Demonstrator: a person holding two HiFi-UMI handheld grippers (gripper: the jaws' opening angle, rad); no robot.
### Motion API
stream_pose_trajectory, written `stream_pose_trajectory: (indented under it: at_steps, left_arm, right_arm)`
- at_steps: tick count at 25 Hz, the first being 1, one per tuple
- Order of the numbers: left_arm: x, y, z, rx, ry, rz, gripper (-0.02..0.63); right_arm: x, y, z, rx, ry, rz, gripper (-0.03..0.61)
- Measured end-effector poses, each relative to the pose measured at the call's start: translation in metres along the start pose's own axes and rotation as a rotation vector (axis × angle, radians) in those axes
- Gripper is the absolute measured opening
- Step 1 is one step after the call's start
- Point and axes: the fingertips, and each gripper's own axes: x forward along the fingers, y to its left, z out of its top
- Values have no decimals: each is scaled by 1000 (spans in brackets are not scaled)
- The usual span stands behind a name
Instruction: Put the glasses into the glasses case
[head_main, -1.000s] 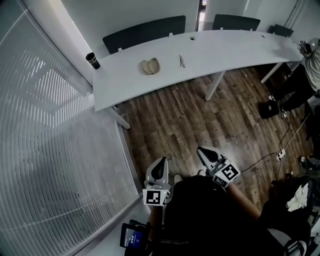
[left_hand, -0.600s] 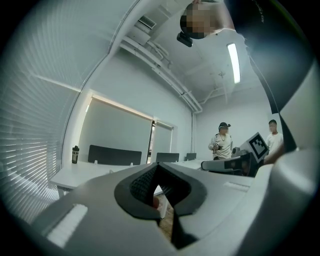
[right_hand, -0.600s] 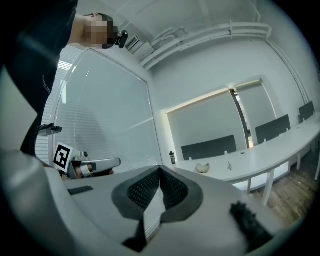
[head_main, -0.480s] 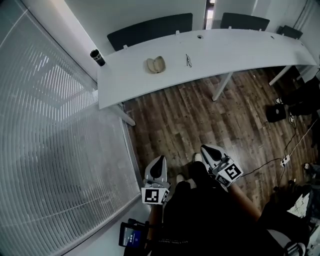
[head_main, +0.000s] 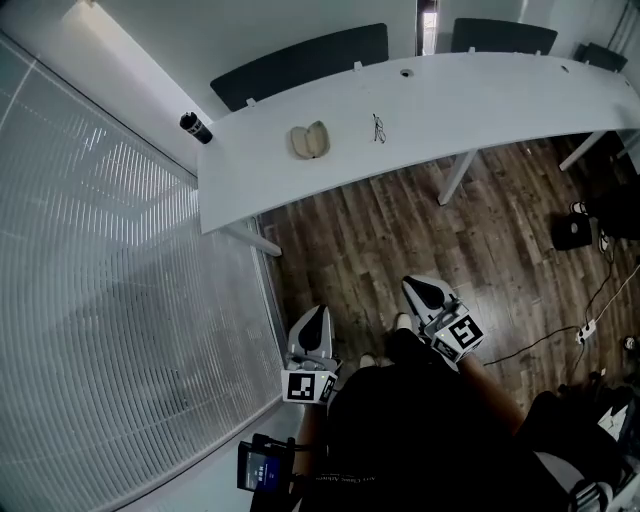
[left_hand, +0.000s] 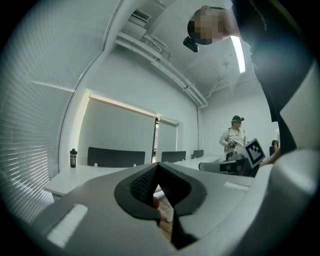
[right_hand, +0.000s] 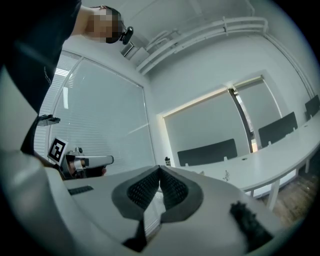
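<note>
**Step in hand (judged): approach.** The person stood on the brown wood-plank floor, well apart from the long curved white bench. Neither task item had been touched.

**Location of task items.** The open beige clamshell glasses case lay on the bench with both halves facing up. The thin dark-framed glasses lay near the case, to its right in the head view, and clear of it.

**Gripper state.** The left gripper and the right gripper were held low in front of the body, pointing toward the bench. In each gripper view the fingers were closed tip to tip, with nothing between them.

**Next move (judged).** Close the gap to the bench and open the fingers of one gripper. Pinch the glasses by the frame; the frame is thin and lies flat, so a fine, low grip is called for. The other gripper may steady the case.

**Count.**
- Glasses case: one.
- Glasses: one pair.
- Dark cylindrical bottle, at the left end of the bench: one.
- Dark chair backs behind the bench: three visible.
- Grippers: two.
</note>
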Motion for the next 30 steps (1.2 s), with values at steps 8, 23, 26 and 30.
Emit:
stream_pose_trajectory:
  at_steps: [8, 23, 26, 30]
  left_arm:
    - [58, -10, 1, 18, 20, 10, 8]
    - [183, 103, 1, -22, -40, -36, 8]
    - [212, 138, 11, -3, -58, -60, 8]
    - [238, 173, 16, 2, -69, -109, 8]
  right_arm:
    - [11, -62, 9, 35, -6, 8, 8]
    - [127, -136, 13, 6, 67, -97, 8]
    - [165, -152, 23, -8, 60, -123, 9]
    - [199, -170, 28, -19, 34, -170, 9]
